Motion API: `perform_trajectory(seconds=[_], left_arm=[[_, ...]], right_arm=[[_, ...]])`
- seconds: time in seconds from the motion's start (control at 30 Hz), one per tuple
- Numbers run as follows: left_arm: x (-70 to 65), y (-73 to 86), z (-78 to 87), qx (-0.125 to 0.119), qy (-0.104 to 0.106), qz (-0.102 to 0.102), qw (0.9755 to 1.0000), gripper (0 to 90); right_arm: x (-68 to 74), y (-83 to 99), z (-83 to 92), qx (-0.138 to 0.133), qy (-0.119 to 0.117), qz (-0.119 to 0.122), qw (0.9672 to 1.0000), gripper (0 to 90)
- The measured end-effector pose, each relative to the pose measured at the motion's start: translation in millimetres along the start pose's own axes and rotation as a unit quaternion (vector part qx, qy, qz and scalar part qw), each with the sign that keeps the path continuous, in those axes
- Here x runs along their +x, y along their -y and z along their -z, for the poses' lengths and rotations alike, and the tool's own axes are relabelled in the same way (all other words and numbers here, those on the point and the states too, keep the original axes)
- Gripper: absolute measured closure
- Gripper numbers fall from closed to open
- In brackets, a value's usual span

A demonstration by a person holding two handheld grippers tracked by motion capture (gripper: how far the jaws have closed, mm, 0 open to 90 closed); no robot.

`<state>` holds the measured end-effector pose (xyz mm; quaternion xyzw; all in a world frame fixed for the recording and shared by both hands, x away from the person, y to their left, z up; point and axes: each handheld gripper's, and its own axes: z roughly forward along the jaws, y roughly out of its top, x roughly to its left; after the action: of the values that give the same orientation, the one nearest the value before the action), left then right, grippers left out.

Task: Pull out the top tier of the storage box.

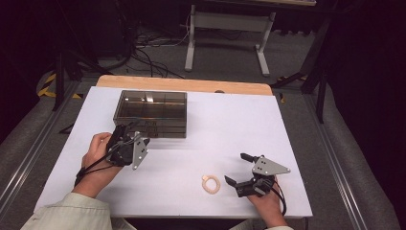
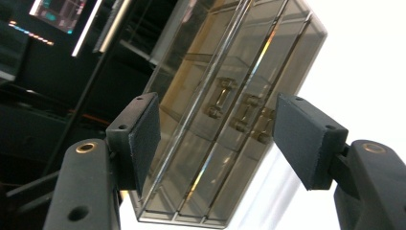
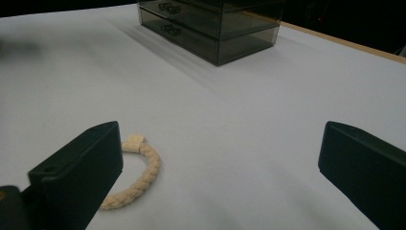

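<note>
Left tool [image 1: 125, 135] is right up at the front left corner of the smoky drawer box [image 1: 152, 111], the hand behind it resting low on the white worktop [image 1: 230, 129]. Through the left gripper view, the two black pads [image 2: 143, 139] stand part open on either side of the drawer fronts, and the little brass-coloured handles [image 2: 242, 112] sit in the gap between them. Nothing gripped there: the pads are clear of the box [image 2: 230, 96], with daylight on both sides. The drawers look shut, fronts flush.

Over on the other side, the right tool [image 1: 240, 168] sits near the front edge of the worktop, jaws spread wide and holding nothing. Just to its left lies a pale braided bracelet [image 1: 210, 184], flat on the white surface, close to the lower jaw tip but not touching it as far as the high view shows. The right gripper view has the bracelet [image 3: 139, 177] peeking out from behind the left-hand pad [image 3: 81, 182], its small clasp end visible, and the drawer box [image 3: 215, 28] well beyond, across open worktop.

The two tools are well apart.
</note>
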<state>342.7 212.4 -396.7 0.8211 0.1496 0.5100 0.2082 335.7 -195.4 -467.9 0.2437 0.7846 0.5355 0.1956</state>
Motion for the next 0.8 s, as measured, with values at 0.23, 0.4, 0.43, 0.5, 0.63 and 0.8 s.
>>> perform_trajectory(seconds=[0.23,0.4,0.43,0.5,0.63,0.8], left_arm=[[-6.3,-1.9,-2.8,0.008,-0.02,-0.011,0.9997,33.6],[-11.0,-3.3,-4.0,0.013,-0.044,-0.031,0.9985,33.3],[-12.0,-3.4,-4.8,0.016,-0.051,-0.037,0.9979,33.0],[-12.8,-3.6,-5.6,0.021,-0.055,-0.044,0.9973,33.0],[-15.2,-4.1,-8.3,0.028,-0.067,-0.056,0.9958,33.2],[-21.9,-5.7,-14.0,0.047,-0.091,-0.083,0.9913,33.8]], right_arm=[[0.0,0.0,-0.1,0.0,0.0,0.0,1.0,2.0],[0.1,-0.1,-0.3,0.001,-0.001,0.0,1.0,2.1],[0.1,-0.1,-0.5,0.001,0.0,0.0,1.0,2.1],[0.2,-0.2,-0.5,0.001,0.0,0.001,1.0,2.1],[0.3,-0.2,-0.6,0.001,-0.001,0.002,1.0,2.1],[0.3,-0.2,-0.9,0.0,-0.001,0.001,1.0,2.1]])
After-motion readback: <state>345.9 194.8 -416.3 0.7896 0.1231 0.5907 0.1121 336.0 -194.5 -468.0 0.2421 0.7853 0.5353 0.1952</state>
